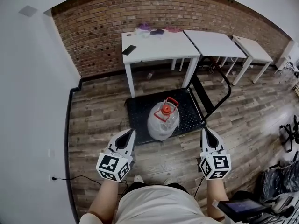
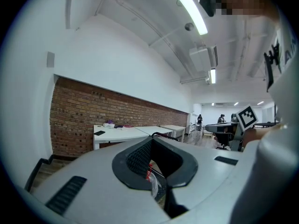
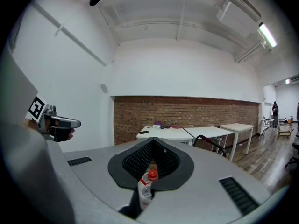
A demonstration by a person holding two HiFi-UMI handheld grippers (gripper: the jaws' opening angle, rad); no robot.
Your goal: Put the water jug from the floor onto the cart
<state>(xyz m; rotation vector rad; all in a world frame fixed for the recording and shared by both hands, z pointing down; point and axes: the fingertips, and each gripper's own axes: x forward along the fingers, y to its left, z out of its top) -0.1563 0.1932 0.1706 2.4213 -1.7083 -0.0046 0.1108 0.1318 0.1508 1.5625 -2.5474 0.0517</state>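
The clear water jug (image 1: 163,120) with an orange cap and red handle stands upright on the black deck of the cart (image 1: 140,107), just in front of the white table. My left gripper (image 1: 132,132) hangs to the jug's near left and my right gripper (image 1: 204,129) to its near right; both are apart from it, with jaws together and nothing in them. In the left gripper view the left gripper (image 2: 151,140) shows a sliver of the jug (image 2: 153,181) through the notch below its tips. The right gripper (image 3: 152,140) frames the jug (image 3: 145,183) the same way.
The cart's black push handle (image 1: 219,78) rises at its right end. Three white tables (image 1: 159,43) line the brick wall, and a dark phone (image 1: 129,50) lies on the left one. A cable runs along the floor at the left. Office chairs and bags crowd the far right.
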